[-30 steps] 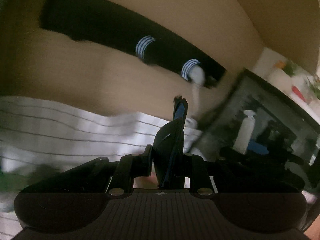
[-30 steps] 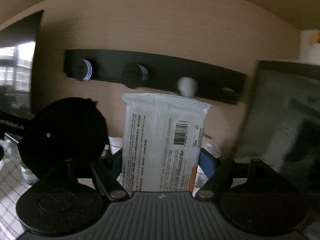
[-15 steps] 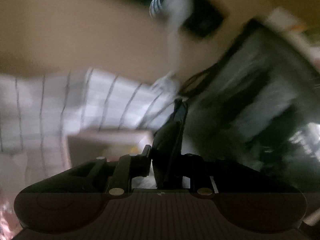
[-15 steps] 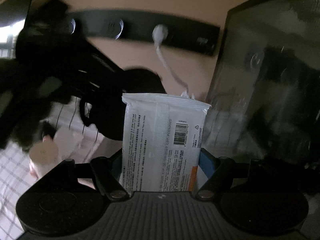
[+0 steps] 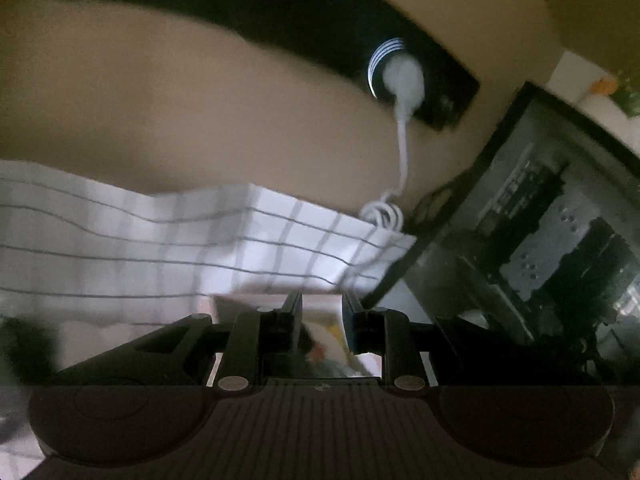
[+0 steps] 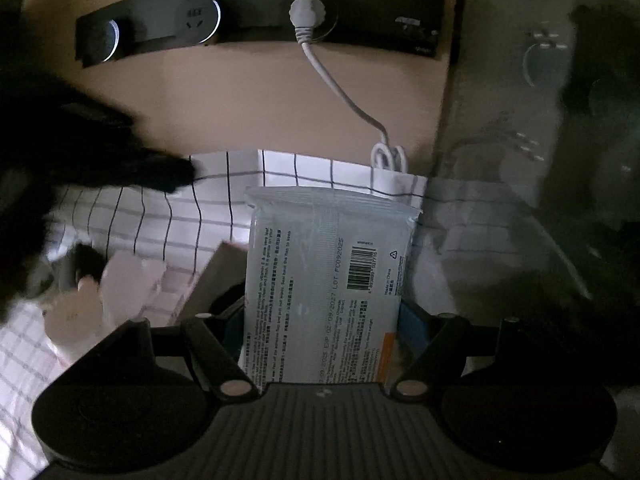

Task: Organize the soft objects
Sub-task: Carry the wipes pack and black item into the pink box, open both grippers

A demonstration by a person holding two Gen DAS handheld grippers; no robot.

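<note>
My right gripper [image 6: 326,300] is shut on a white pack of wet wipes [image 6: 328,276] with a barcode, held upright above the checked tablecloth [image 6: 152,216]. A brown cardboard box [image 6: 220,276] sits just left of the pack, low in the right wrist view. My left gripper [image 5: 320,312] is open with nothing between its fingers; the box rim [image 5: 248,300] and blurred things inside show just beyond its fingertips. A dark blurred shape, the other gripper [image 6: 80,148], fills the left of the right wrist view.
A black socket strip [image 6: 260,12] runs along the beige wall, with a white plug and cable [image 6: 340,92] hanging to the cloth. A dark glass-fronted case [image 5: 540,240] stands at the right. Pale crumpled items [image 6: 120,280] lie at the left on the cloth.
The dark thing that my left gripper held is gone and its jaws have opened. Both grippers have tilted down toward the cloth and the box. The wipes pack stays in my right gripper.
</note>
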